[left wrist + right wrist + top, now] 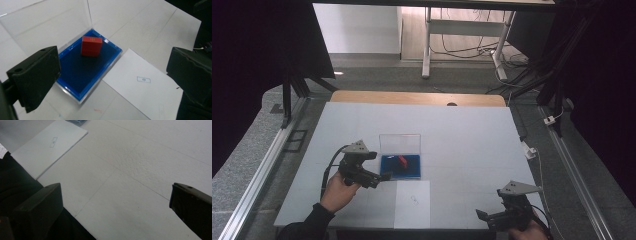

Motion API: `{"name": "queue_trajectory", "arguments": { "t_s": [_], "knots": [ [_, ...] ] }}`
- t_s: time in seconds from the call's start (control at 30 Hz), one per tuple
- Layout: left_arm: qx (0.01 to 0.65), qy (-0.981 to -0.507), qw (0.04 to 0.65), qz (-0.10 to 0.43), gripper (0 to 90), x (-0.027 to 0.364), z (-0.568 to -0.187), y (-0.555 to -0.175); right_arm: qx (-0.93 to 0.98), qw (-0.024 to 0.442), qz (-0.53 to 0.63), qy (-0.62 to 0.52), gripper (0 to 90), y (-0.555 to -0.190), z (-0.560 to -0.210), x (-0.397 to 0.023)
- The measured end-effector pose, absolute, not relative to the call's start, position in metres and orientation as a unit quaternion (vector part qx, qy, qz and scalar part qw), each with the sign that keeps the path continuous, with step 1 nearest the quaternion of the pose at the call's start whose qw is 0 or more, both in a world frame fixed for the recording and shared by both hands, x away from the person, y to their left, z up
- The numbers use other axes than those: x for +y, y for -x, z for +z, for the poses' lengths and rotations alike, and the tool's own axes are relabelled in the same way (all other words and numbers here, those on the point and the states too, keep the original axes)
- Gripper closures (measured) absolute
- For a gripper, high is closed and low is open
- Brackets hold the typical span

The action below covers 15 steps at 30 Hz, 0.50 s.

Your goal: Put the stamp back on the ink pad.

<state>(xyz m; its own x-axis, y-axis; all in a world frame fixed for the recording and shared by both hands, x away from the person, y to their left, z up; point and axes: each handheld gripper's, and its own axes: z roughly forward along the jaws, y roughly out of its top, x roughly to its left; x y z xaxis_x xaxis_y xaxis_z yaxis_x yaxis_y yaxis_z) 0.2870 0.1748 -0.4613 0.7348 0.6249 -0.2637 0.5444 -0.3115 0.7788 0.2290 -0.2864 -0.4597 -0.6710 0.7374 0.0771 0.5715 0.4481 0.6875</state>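
The left gripper (382, 177) hangs just beside the near left corner of a blue tray (409, 171) in the middle of the white worktop (472, 140), and its 2 jaws stand wide apart with nothing between them. In the left gripper view the jaws frame the scene from either side: the red block (91, 46) sits upright on the dark blue lining of the tray (75, 91), towards the far end, close under the clear lid (45, 27) that stands open behind it. The block touches neither jaw and lies well clear of both.

Right beside the tray, on its near side, lies a white sheet of paper (147, 90) with a small boxed stamp mark (143, 79) printed on it. From above, the same sheet (412, 205) reaches to the worktop's near edge.

The right gripper (482, 216) rests low at the near right corner of the worktop, well apart from the tray. Its jaws are also spread wide and empty, with bare white surface between them; its own view catches the sheet (47, 147) off to the upper left.
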Motion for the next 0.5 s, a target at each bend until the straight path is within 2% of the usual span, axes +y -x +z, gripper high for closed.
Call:
{"name": "queue_trajectory", "arguments": {
  "t_s": [0.5],
  "knots": [
    [0.401, -0.78, 0.478, 0.051, 0.0, 0.222, -0.464, -0.237, 0.842, 0.116, 0.353, -0.392, 0.0, -0.229, -0.46, -0.286]
  ]
}}
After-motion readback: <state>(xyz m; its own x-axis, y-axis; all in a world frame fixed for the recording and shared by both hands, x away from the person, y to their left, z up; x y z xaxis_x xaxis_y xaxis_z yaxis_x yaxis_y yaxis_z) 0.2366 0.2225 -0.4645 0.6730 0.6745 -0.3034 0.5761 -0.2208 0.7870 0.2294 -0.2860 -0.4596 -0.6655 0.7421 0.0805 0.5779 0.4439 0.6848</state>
